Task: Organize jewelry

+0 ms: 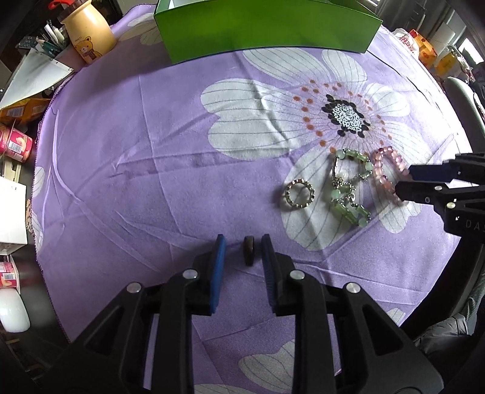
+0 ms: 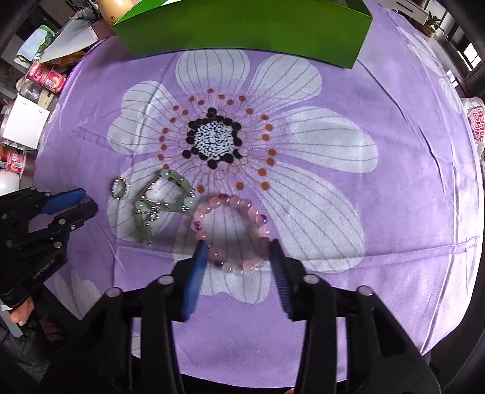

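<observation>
A small dark ring [image 1: 249, 250] stands on edge on the purple flowered cloth [image 1: 127, 169]. My left gripper [image 1: 243, 251] points down over the ring and is open, its blue pads on either side without pressing; it also shows in the right wrist view [image 2: 81, 201]. A pink bead bracelet [image 2: 233, 212] lies flat and round on a white petal. My right gripper [image 2: 238, 250] straddles its near half, open, with the fingertips right at the beads; from the left wrist view this gripper [image 1: 404, 181] reaches in from the right. The dark ring is hidden in the right wrist view.
A silver stone-set ring [image 1: 299, 194] and a green bead bracelet with silver chain [image 1: 348, 188] lie between the two grippers. A green box [image 1: 266, 27] stands at the cloth's far edge. A yellow bear bottle [image 1: 88, 33], red cans [image 1: 16, 145] and boxes crowd the left side.
</observation>
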{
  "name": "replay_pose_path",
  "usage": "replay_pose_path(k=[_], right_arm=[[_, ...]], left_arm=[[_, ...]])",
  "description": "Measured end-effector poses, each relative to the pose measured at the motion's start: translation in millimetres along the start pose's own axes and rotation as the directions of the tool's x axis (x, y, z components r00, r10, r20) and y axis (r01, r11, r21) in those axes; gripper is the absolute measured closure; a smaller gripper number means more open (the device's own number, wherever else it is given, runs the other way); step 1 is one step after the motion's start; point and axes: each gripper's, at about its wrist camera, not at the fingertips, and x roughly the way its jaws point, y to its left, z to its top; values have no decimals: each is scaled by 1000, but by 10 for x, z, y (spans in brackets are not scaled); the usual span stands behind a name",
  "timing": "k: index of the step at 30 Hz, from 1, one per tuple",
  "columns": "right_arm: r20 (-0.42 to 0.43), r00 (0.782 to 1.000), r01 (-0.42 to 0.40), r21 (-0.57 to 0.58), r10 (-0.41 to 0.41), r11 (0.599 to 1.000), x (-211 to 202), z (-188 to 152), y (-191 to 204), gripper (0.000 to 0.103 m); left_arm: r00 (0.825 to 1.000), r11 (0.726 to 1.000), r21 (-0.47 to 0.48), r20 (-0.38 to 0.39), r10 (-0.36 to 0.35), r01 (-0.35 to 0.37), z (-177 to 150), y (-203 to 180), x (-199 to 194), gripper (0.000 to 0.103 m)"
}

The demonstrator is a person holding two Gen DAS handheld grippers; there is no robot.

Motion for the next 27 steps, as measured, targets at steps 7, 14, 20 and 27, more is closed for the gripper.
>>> replay_pose_path(k=[7,14,20,27], right_arm=[[-5,1000,-3,-3,3,1000,-61,-2,-8,101],[-3,1000,-13,-9,13,1000,-112,-44,21,103],[18,1000,-8,-15,8,1000,-123,-2,-36,103],[17,999,51,-26,-51,998,30,91,56,51]], left_arm=[[1000,999,-37,6,-21,21,33,-11,13,95],[998,995,-77,8,-62,62,31,69,28,97],[999,995,-88,6,-52,52,37,102,29,97],[999,997,-68,-3,-42,42,25,112,12,97]])
